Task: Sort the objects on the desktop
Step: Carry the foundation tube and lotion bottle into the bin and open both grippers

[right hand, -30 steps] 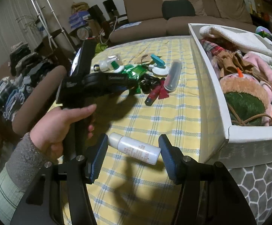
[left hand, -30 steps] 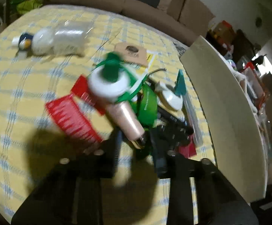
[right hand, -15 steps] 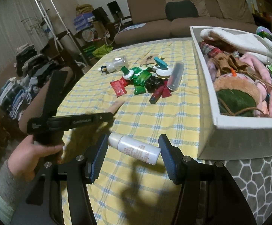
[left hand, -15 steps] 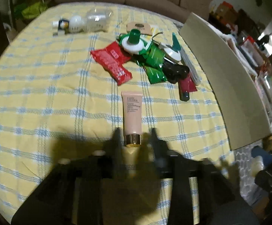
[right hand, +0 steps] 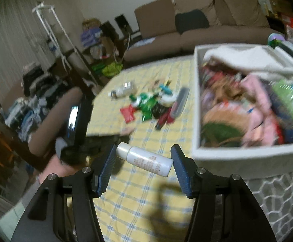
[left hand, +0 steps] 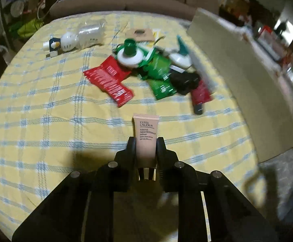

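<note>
Two items in hand. Tube (left hand: 146, 139): soft, light, pinched near its cap by left gripper (left hand: 145, 143), above the cloth (left hand: 45, 121) short of the pile (left hand: 156, 70). Bottle (right hand: 145, 159): rigid, slick, clamped end-to-end by right gripper (right hand: 143, 161), just left of the bin (right hand: 247, 155).

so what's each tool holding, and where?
Left tool: pink tube, clamped near its cap end. Right tool: white bottle, spanned end to end.

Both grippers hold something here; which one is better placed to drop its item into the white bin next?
Probably the right gripper: its white bottle hangs beside the bin wall. The left gripper, shut on the tube, sits farther from it, over the tablecloth.
</note>
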Tool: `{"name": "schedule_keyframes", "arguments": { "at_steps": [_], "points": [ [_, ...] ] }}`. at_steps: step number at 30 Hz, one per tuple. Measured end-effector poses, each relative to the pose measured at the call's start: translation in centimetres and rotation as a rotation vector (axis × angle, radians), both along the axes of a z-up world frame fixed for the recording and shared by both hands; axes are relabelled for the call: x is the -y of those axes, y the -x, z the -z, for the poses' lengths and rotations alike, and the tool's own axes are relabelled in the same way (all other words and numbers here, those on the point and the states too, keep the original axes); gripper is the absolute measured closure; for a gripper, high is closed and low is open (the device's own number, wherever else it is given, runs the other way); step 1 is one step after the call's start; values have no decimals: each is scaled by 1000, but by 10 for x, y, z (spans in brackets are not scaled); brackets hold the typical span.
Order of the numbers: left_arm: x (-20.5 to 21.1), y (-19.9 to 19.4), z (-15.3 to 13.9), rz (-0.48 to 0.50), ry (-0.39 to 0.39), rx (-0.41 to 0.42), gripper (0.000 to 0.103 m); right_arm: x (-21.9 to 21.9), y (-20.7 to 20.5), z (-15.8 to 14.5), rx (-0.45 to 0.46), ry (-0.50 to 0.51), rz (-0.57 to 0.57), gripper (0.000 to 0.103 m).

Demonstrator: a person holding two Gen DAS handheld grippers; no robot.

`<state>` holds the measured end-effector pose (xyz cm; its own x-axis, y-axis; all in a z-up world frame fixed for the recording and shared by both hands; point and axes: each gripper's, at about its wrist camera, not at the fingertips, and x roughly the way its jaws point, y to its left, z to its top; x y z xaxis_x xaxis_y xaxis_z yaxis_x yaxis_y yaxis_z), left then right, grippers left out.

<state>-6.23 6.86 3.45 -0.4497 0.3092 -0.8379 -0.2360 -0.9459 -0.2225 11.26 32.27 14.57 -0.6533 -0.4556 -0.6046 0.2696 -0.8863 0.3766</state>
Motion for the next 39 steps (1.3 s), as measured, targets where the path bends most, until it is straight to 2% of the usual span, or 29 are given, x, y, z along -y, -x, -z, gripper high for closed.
{"name": "schedule_keyframes", "arguments": {
  "at_steps": [4,7,10,12,13,17,20,23,26,29,30,33,36,39],
  "points": [
    [-16,-17,-45,51,-123,-69,84,-54,0,-30,-57,18,93,45],
    [-63,-26,-90,148,-191,-136,84,-110,4,-42,-64,12,197,45],
    [-123,-32,-134,279,-257,-178,84,-174,14,-41,-25,47,292,45],
    [-161,-32,-148,351,-278,-178,84,-204,21,-35,9,61,327,45],
    [-192,-31,-153,400,-277,-174,84,-216,24,-32,22,66,340,45],
    [-275,-21,-149,498,-261,-131,84,-255,41,-11,102,110,369,45],
    [-326,-16,-139,539,-228,-96,84,-269,50,-1,127,119,367,45],
    [-360,-11,-128,547,-155,-80,84,-277,63,8,150,124,362,45],
    [-374,-8,-115,527,-72,-78,84,-284,71,13,165,136,351,44],
    [-364,-14,-111,512,-60,-87,82,-287,74,15,171,146,352,42],
    [-360,-14,-113,509,-58,-93,78,-290,71,15,166,154,353,42],
    [-350,-16,-124,501,-43,-131,58,-296,59,9,138,169,373,42],
    [-322,-27,-145,483,-52,-183,56,-295,43,-3,106,160,377,42],
    [-284,-33,-161,437,-73,-221,45,-281,26,-18,72,132,352,40]
  ]
}}
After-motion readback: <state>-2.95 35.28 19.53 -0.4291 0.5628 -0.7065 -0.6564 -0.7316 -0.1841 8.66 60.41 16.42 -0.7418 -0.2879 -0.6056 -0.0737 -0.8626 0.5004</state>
